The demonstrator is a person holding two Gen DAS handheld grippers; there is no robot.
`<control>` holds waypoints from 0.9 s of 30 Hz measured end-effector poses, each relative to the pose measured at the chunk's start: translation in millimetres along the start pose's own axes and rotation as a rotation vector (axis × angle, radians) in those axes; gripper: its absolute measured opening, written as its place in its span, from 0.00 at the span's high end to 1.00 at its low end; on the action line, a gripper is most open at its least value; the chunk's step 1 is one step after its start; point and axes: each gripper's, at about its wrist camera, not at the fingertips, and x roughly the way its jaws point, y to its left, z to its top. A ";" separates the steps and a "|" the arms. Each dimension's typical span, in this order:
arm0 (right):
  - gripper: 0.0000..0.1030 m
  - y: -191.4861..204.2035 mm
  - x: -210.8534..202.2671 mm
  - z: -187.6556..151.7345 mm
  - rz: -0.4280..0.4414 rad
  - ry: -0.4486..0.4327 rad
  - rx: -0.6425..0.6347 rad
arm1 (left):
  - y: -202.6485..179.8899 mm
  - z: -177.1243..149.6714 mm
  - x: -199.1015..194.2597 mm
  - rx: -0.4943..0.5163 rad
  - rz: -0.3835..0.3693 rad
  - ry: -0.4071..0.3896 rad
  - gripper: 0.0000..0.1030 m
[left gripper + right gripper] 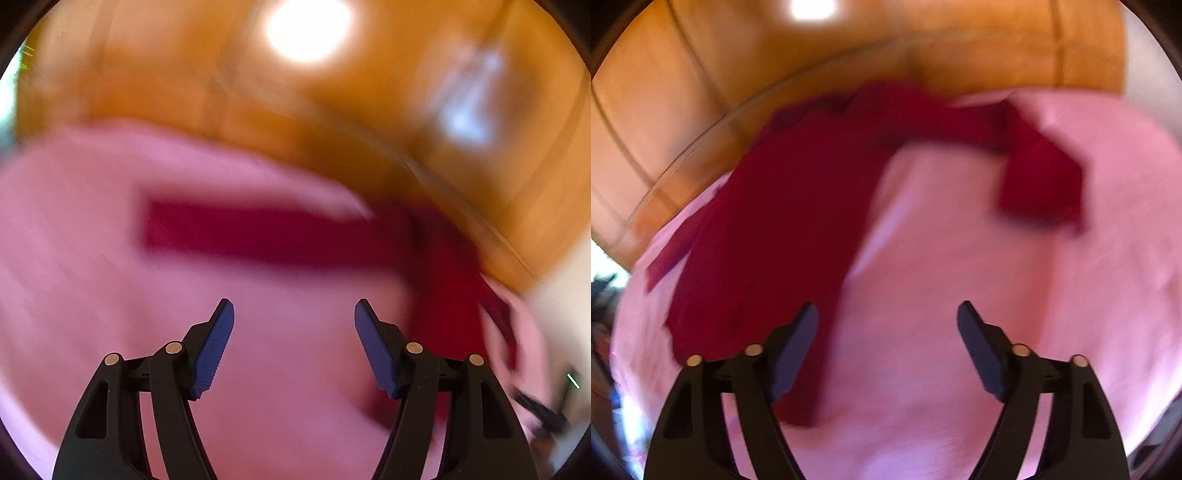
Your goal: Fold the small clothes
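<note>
A dark red garment (775, 221) lies spread on a pink bed sheet (997, 295). In the right wrist view its body runs from the upper middle down to the lower left, and one sleeve (1041, 184) reaches to the upper right. My right gripper (886, 310) hangs open over the sheet, its left finger above the garment's edge, nothing between the pads. In the left wrist view the garment shows as a blurred red band (258, 232) ahead and a red mass at the right. My left gripper (294, 306) is open over bare pink sheet (92, 277), holding nothing.
A wooden headboard or wall panel (369, 92) rises behind the bed, with a bright light glare (306, 29) on it. The same wood (683, 92) curves along the top left of the right wrist view. Both views are motion-blurred.
</note>
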 end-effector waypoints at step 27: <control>1.00 76.7 -124.9 51.0 0.105 -0.323 -0.121 | -90.9 -20.4 -60.9 0.585 0.207 -0.307 1.00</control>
